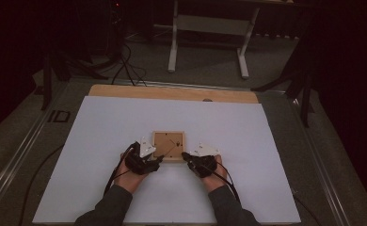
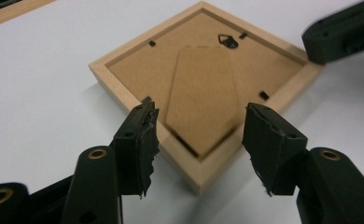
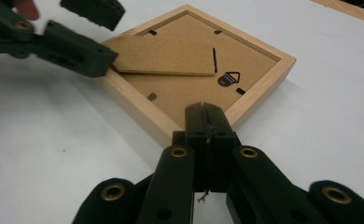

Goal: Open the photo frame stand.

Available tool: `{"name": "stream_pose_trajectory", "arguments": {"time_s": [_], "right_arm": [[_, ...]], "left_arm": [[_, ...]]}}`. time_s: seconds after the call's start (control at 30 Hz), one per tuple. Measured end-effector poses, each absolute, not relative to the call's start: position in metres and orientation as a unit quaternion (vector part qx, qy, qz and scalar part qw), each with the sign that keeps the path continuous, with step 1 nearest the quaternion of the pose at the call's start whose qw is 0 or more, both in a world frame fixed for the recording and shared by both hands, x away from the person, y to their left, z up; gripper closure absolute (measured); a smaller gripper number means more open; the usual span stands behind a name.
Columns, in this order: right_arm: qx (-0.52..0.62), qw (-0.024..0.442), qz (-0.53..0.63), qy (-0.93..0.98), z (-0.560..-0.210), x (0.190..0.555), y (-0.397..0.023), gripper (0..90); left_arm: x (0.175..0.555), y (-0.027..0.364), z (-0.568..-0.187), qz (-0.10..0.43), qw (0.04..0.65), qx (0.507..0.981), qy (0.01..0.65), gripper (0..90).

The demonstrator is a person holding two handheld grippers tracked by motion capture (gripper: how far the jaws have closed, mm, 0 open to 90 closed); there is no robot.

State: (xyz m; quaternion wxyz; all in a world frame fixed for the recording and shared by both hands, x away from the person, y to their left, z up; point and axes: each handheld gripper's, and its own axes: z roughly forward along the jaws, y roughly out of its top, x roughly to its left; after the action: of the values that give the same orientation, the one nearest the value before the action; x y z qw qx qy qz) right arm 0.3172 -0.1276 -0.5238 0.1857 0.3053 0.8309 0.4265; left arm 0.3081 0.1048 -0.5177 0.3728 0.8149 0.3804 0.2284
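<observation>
Pale wooden frame (image 2: 203,175) – matt brown fibreboard backing (image 2: 203,98) – lies on smooth white sheet (image 1: 101,141).

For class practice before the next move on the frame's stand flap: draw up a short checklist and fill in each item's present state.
1. Picture frame lies face down, backing up: ok.
2. Left gripper jaws open, pads apart from the stand flap: ok.
3. Right gripper shut, tip at the frame's corner: ok.
4. Whether that tip presses the frame: cannot tell.
5. Flap's free end lifted off the backing: ok.
</observation>
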Motion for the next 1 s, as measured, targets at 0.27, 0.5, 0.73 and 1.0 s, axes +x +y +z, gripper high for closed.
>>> {"name": "stream_pose_trajectory", "arguments": {"time_s": [0.27, 0.5, 0.73, 1.0], "right_arm": [[0.312, 0.181, 0.429, 0.828, -0.524, 0.317, -0.128, 89.8], [0.311, 0.180, 0.431, 0.828, -0.524, 0.318, -0.128, 89.8], [0.311, 0.180, 0.430, 0.828, -0.524, 0.318, -0.128, 89.8], [0.311, 0.180, 0.431, 0.828, -0.524, 0.318, -0.128, 89.8]], "left_arm": [[0.320, 0.094, -0.515, 0.223, 0.359, 0.825, 0.376, 43.7], [0.330, 0.092, -0.515, 0.198, 0.351, 0.832, 0.383, 44.8], [0.332, 0.090, -0.509, 0.191, 0.351, 0.837, 0.375, 51.4], [0.331, 0.088, -0.500, 0.205, 0.359, 0.832, 0.371, 51.1]]}}
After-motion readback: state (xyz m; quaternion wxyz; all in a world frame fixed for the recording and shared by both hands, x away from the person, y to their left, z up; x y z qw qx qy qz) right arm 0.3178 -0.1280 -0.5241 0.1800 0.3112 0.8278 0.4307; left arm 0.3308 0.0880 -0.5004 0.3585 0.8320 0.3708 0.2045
